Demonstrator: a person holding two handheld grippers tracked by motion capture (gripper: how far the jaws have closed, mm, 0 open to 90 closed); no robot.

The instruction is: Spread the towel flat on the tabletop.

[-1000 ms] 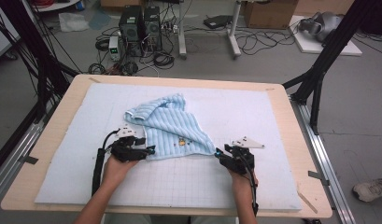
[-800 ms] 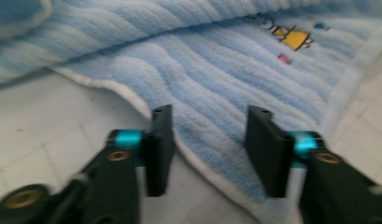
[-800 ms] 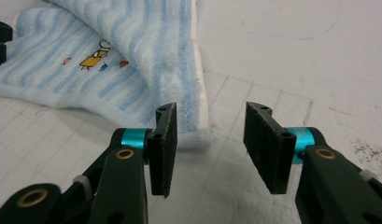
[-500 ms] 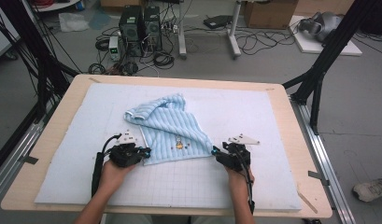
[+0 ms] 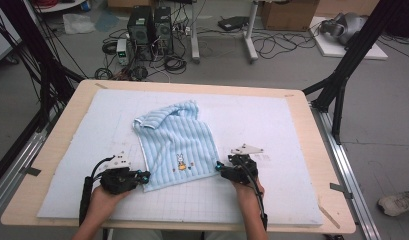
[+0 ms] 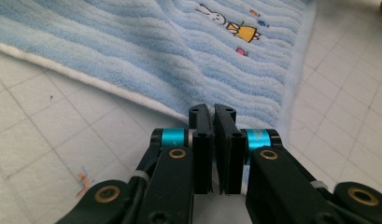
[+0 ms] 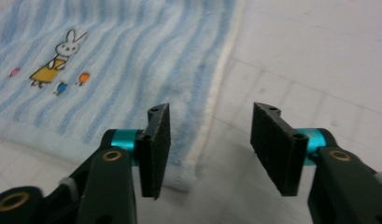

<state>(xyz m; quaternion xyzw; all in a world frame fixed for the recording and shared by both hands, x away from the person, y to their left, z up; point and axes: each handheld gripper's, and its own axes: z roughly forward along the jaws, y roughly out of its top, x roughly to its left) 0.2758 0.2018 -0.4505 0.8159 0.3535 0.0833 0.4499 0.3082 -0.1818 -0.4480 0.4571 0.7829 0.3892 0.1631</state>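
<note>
Beyond the far edge of my wooden table [image 5: 317, 150], topped with a pale gridded mat [image 5: 272, 125], grey floor [image 5: 292, 70] carries two black computer towers [image 5: 152, 25], tangled cables [image 5: 172, 62], cardboard boxes [image 5: 287, 12] and black stand legs [image 5: 347, 65].

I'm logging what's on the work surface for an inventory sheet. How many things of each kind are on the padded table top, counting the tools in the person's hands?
Blue striped towel: 1
White gridded mat: 1
Hand-held grippers: 2, the left hand-held gripper and the right hand-held gripper
Total: 4
</note>
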